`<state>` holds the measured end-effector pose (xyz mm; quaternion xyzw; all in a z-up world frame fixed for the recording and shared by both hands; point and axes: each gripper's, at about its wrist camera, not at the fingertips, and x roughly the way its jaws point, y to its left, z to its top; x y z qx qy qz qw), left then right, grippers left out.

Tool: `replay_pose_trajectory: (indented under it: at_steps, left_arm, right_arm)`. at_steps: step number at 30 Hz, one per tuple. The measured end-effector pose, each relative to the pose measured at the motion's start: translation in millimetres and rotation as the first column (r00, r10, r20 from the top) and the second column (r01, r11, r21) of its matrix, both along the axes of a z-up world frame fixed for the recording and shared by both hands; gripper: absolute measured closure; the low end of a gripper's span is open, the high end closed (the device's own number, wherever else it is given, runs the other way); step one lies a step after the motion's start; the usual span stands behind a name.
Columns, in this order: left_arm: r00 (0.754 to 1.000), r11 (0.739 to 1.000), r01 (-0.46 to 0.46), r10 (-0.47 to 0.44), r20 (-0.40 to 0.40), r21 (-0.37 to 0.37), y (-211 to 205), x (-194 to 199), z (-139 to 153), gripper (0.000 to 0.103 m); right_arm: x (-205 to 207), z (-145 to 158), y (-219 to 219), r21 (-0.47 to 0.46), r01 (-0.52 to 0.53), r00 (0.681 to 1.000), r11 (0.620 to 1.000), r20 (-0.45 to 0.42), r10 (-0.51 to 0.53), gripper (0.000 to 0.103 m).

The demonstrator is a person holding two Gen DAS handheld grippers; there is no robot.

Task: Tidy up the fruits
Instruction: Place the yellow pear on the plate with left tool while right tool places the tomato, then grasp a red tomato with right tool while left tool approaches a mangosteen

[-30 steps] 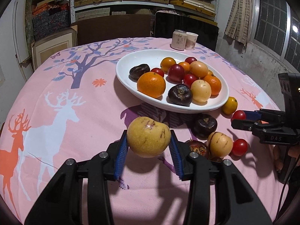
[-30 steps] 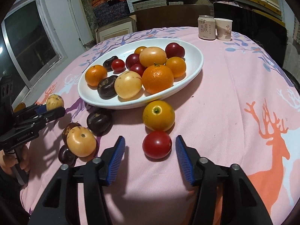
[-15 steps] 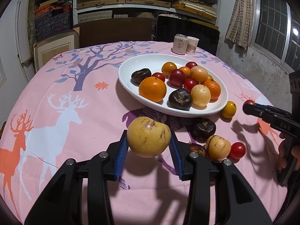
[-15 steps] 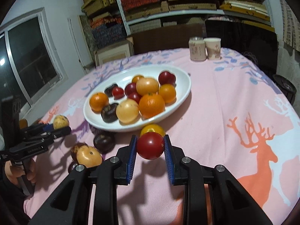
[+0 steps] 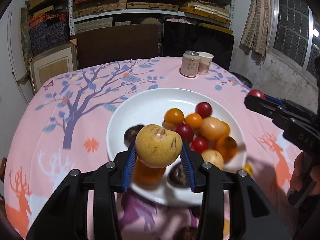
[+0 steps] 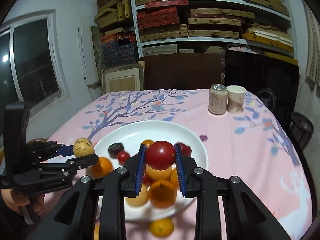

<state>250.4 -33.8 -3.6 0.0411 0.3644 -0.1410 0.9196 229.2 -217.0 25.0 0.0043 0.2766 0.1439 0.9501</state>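
Room over the white plate lies mostly at its far and left side, where bare white shows from the rim inward; the near and right part is crowded with fruit: orange ones, red ones, a pale yellow one and a dark one half hidden. Beyond the plate's far rim the pink bench runs bare up to a can and a paper cup standing just beside each other near the far edge. A small orange fruit lies on the cloth just off the plate's near rim in the right wrist view.

Left tongs are closed on a speckled yellow fruit, blue pads pressed on either side, held in the air above the near-left part of the plate. In the right wrist view these tongs reach in level from the left, the fruit at the plate's left rim, with a hand on the grip below.

Right tongs are closed on a red tomato, held above the fruit pile at the plate's near side. In the left wrist view they reach in from the right, tips near the plate's right rim, the tomato peeking above them.
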Motion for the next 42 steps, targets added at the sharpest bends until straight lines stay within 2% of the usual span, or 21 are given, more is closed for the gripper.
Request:
replay_pose_trajectory:
  at_steps: [6, 10, 11, 12, 13, 14, 16, 21, 24, 27, 29, 34, 37, 39, 42]
  left_arm:
    - [0.998, 1.0, -0.013, 0.012, -0.06, -0.01, -8, 43, -22, 0.062]
    - [0.997, 1.0, -0.009, 0.007, -0.081, -0.016, -7, 51, -31, 0.061]
    - [0.997, 1.0, -0.004, 0.002, -0.078, -0.022, -7, 51, -30, 0.059]
    - [0.997, 1.0, -0.001, -0.001, -0.076, -0.025, -7, 50, -29, 0.048]
    - [0.998, 1.0, -0.008, 0.006, -0.061, -0.023, -6, 47, -25, 0.043]
    - [0.999, 1.0, -0.009, 0.007, -0.047, -0.028, -6, 44, -21, 0.041]
    - [0.999, 0.999, 0.0, -0.001, -0.034, -0.043, -4, 37, -12, 0.041]
    - [1.0, 0.997, -0.005, 0.005, -0.003, -0.072, 10, 6, 8, 0.038]
    - [1.0, 0.996, 0.006, -0.006, 0.004, -0.086, 21, -30, 10, 0.034]
    - [1.0, 0.998, 0.008, -0.01, -0.016, -0.065, 26, -63, 3, 0.033]
    - [0.999, 0.998, 0.015, -0.017, -0.05, -0.054, 29, -86, -8, 0.033]
    - [0.991, 0.999, 0.035, -0.037, -0.132, -0.016, 32, -133, -41, 0.033]
    - [0.984, 0.998, 0.057, -0.058, -0.17, -0.01, 28, -151, -55, 0.033]
    - [0.982, 0.998, 0.061, -0.063, -0.177, -0.013, 27, -158, -59, 0.033]
    - [0.981, 0.998, 0.064, -0.069, -0.183, -0.028, 24, -164, -61, 0.033]
  right_arm:
    - [44, -21, 29, -0.087, -0.007, 0.999, 0.996, -0.032, 0.004, 0.075]
    - [54, -27, 37, -0.091, -0.021, 0.999, 0.996, -0.051, 0.016, 0.073]
    - [54, -27, 38, -0.085, -0.033, 0.998, 0.996, -0.054, 0.028, 0.071]
    - [54, -26, 40, -0.087, -0.039, 0.998, 0.995, -0.055, 0.034, 0.063]
    - [52, -25, 41, -0.098, -0.029, 0.999, 0.995, -0.04, 0.025, 0.044]
    - [48, -21, 41, -0.102, -0.019, 1.0, 0.995, -0.015, 0.018, 0.04]
    - [40, -13, 37, -0.084, -0.015, 1.0, 0.996, 0.006, 0.015, 0.04]
    - [7, 7, 19, -0.023, -0.002, 1.0, 1.0, 0.031, 0.003, 0.04]
    - [-24, 10, 1, 0.045, -0.001, 1.0, 0.999, 0.016, 0.0, 0.04]
    - [-59, -1, -13, 0.1, 0.011, 0.999, 0.995, -0.038, -0.007, 0.04]
    - [-82, -16, -16, 0.122, -0.016, 0.995, 0.992, -0.099, 0.028, 0.04]
    - [-119, -60, 4, 0.059, -0.104, 0.964, 0.993, -0.239, 0.115, 0.04]
    - [-126, -72, 21, -0.001, -0.136, 0.956, 0.991, -0.263, 0.131, 0.04]
    - [-126, -75, 27, -0.006, -0.147, 0.951, 0.989, -0.276, 0.14, 0.04]
    - [-123, -80, 38, -0.05, -0.158, 0.947, 0.986, -0.289, 0.137, 0.046]
